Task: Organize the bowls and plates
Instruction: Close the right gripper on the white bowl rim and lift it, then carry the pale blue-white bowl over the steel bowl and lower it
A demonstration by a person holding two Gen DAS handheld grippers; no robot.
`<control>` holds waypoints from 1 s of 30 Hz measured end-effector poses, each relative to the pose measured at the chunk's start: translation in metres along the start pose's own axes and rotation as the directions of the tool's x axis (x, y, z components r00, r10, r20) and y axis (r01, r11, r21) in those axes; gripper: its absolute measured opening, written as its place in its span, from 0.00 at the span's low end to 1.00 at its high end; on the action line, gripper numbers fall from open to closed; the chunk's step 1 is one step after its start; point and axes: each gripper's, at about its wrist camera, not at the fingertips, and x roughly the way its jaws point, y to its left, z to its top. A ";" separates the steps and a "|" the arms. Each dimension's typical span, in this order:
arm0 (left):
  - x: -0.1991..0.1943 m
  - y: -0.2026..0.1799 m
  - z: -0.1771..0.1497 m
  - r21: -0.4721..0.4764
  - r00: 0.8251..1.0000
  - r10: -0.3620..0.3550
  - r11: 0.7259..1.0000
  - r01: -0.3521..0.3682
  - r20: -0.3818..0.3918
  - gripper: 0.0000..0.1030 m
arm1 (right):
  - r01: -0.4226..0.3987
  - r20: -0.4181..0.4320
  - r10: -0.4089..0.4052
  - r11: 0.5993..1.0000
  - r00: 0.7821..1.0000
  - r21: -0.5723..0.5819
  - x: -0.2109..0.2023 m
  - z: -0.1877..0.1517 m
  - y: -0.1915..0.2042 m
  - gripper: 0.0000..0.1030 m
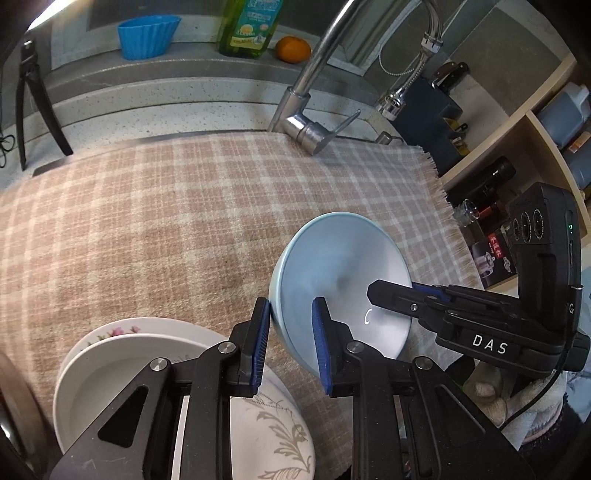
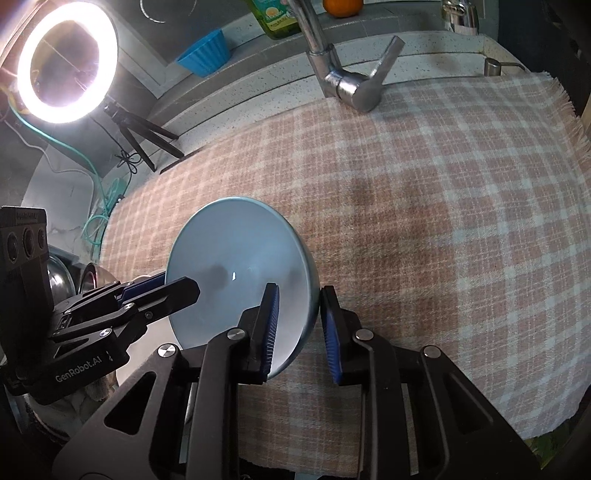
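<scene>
Pale blue bowl (image 1: 343, 266) held tilted above the checked cloth (image 1: 166, 221), caught at opposite sides of its rim by both grippers.

Left gripper (image 1: 291, 328): jaws nearly closed, blue ribbed pads pressing the bowl's left rim from both sides, one pad on the outer wall, the other inside the bowl. Seen from the right wrist, the same gripper (image 2: 173, 288) comes in from the left with one finger lying over the bowl's inner face.

Right gripper (image 2: 299, 325): jaws likewise narrowed onto the bowl (image 2: 236, 266), rim edge between the two blue pads, inner pad flat against the glazed interior. From the left wrist it (image 1: 391, 295) reaches in from the right, its finger across the bowl's inside.

Bowl looks clear of the cloth; a soft shadow lies beneath it. Bowl outline slightly blurred in both views.

Below the left gripper: a stack of white plates (image 1: 122, 365), one with a pink flower print at its rim, and another white dish with a grey leaf pattern (image 1: 273, 435) nearer the lens.

Cloth covers the surface in front of a steel faucet (image 1: 306, 122). Behind it on the ledge: blue fluted cup (image 1: 147, 37), green dish soap bottle (image 1: 247, 26), an orange (image 1: 293, 50). A ring light (image 2: 66, 62) on a small tripod stands at far left in the right wrist view. A gloved hand (image 1: 491, 398) shows under the right gripper.
</scene>
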 end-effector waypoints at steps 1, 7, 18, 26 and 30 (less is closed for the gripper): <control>-0.004 0.001 0.000 -0.002 1.000 0.000 1.000 0.000 0.006 0.21 | -0.002 0.002 0.002 1.000 1.000 -0.003 -0.002 0.000 0.001 0.23; -0.028 0.012 -0.003 -0.021 0.999 0.008 1.000 -0.007 0.043 0.21 | -0.017 0.015 0.018 0.999 1.000 -0.033 -0.009 0.001 0.028 0.23; -0.079 0.046 -0.018 -0.083 0.993 0.038 0.996 -0.028 0.115 0.21 | -0.052 0.014 0.054 0.992 0.998 -0.118 -0.010 0.001 0.092 0.23; -0.118 0.084 -0.035 -0.158 0.983 0.084 0.986 -0.059 0.161 0.21 | -0.092 -0.004 0.093 0.975 0.996 -0.203 0.000 0.000 0.153 0.23; -0.137 0.103 -0.047 -0.197 0.978 0.106 0.978 -0.069 0.180 0.21 | -0.115 -0.019 0.114 0.963 0.993 -0.244 0.009 -0.002 0.184 0.23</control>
